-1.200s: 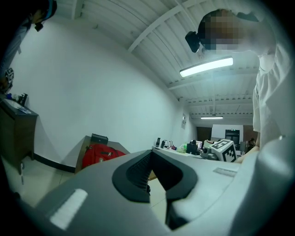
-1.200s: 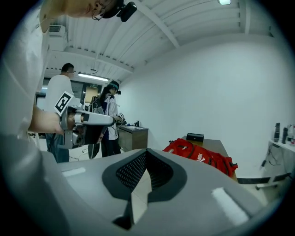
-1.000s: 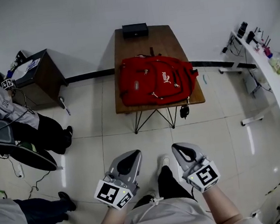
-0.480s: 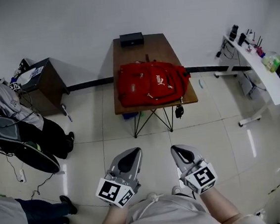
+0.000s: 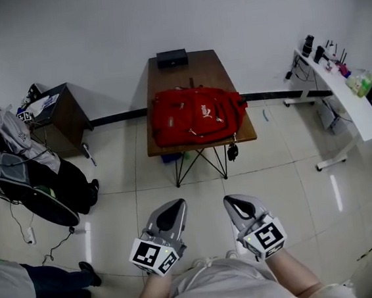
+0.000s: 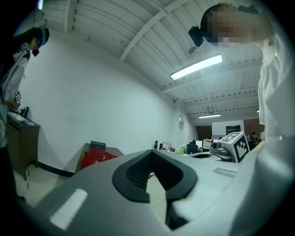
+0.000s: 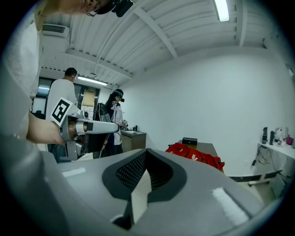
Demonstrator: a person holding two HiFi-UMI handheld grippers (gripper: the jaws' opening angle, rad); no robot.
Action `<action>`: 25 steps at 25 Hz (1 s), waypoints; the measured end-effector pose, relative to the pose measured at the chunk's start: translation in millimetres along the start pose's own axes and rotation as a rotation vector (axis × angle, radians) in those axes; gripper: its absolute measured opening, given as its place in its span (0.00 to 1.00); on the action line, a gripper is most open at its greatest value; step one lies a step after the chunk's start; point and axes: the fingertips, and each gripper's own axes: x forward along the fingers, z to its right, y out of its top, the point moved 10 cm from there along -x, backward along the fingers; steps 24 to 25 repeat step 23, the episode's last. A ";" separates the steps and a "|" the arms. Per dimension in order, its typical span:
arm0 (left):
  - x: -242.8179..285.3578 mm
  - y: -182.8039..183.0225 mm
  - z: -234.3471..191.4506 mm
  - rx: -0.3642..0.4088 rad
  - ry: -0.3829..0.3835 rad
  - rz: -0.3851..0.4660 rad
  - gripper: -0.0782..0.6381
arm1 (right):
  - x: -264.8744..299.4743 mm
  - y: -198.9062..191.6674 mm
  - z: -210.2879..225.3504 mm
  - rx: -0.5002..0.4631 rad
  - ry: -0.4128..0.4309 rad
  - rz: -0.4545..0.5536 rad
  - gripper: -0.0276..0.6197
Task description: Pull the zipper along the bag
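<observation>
A person stands on a pale tiled floor [image 5: 113, 205], seen from above, facing a brown wooden table [image 5: 197, 64] that stands against a white wall. The red backpack [image 5: 195, 114] lies flat on the near half of the table, spread almost edge to edge. Its zipper is too small to make out from this far off. A small black box [image 5: 172, 58] sits at the table's far end, by the wall. Something small and dark hangs below the table's near right corner [image 5: 232, 151], possibly a strap end.

The left gripper [image 5: 175, 206] and the right gripper [image 5: 234, 201] are held side by side low in front of the person's body, well short of the table, both pointing toward it. Neither touches the backpack. In the left gripper view, the jaws are closed tip to tip with nothing between them [image 6: 150, 153], and the backpack [image 6: 96, 157] shows far ahead on the table. In the right gripper view, the jaws likewise meet at their tips and hold nothing [image 7: 146, 151], with the backpack [image 7: 196, 154] far ahead.

Left of the table stands a dark cabinet [image 5: 67, 114]. Right of the table runs a white desk [image 5: 353, 107] with small items on it.
</observation>
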 end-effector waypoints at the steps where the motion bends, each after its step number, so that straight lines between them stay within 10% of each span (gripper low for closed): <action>1: 1.7 -0.3 0.8 0.003 0.002 -0.001 0.12 | -0.5 -0.8 2.4 -0.004 0.003 0.006 0.05; 25: 20.1 0.9 10.1 0.073 0.002 -0.002 0.12 | -8.5 2.8 25.6 0.015 -0.035 0.039 0.05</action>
